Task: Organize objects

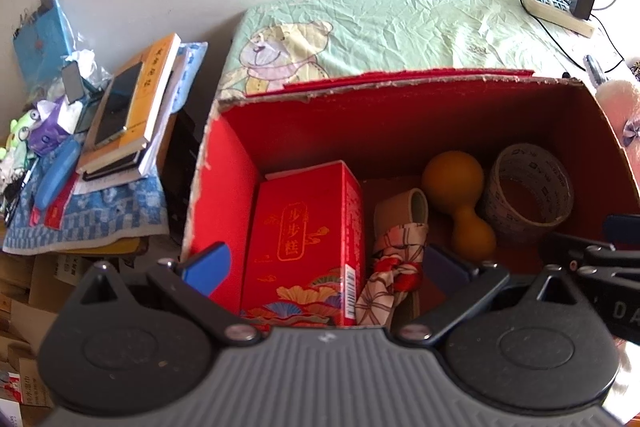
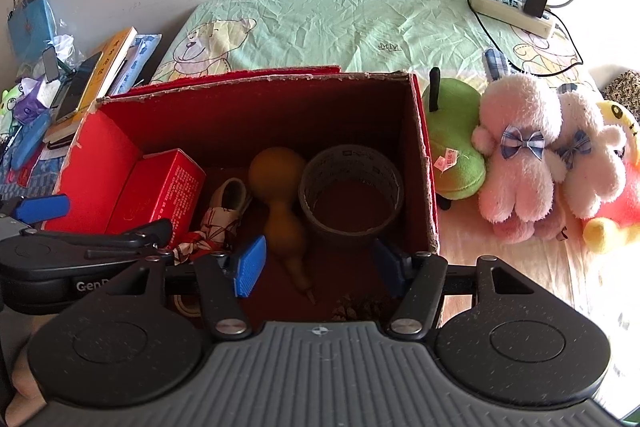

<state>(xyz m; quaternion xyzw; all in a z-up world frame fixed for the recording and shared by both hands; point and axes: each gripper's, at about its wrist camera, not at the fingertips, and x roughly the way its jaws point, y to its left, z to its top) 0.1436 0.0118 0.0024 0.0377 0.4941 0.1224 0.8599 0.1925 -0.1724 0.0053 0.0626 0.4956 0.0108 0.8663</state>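
Note:
A red cardboard box (image 1: 224,187) (image 2: 420,155) stands open on the bed. Inside lie a red printed carton (image 1: 300,243) (image 2: 160,191), a patterned cloth strip (image 1: 394,275) (image 2: 216,223), an orange gourd (image 1: 460,203) (image 2: 280,195) and a tape roll (image 1: 528,187) (image 2: 352,191). My left gripper (image 1: 324,267) is open and empty above the carton and cloth. My right gripper (image 2: 320,267) is open and empty above the gourd's stem end. The right gripper's arm shows at the left wrist view's right edge (image 1: 600,259).
Plush toys lie right of the box: a green one (image 2: 452,139), a pink one (image 2: 520,151) and a yellow-red one (image 2: 616,195). A power strip (image 2: 512,7) with a charger lies at the bed's far right. Books and a phone (image 1: 132,103) are stacked on a side table to the left.

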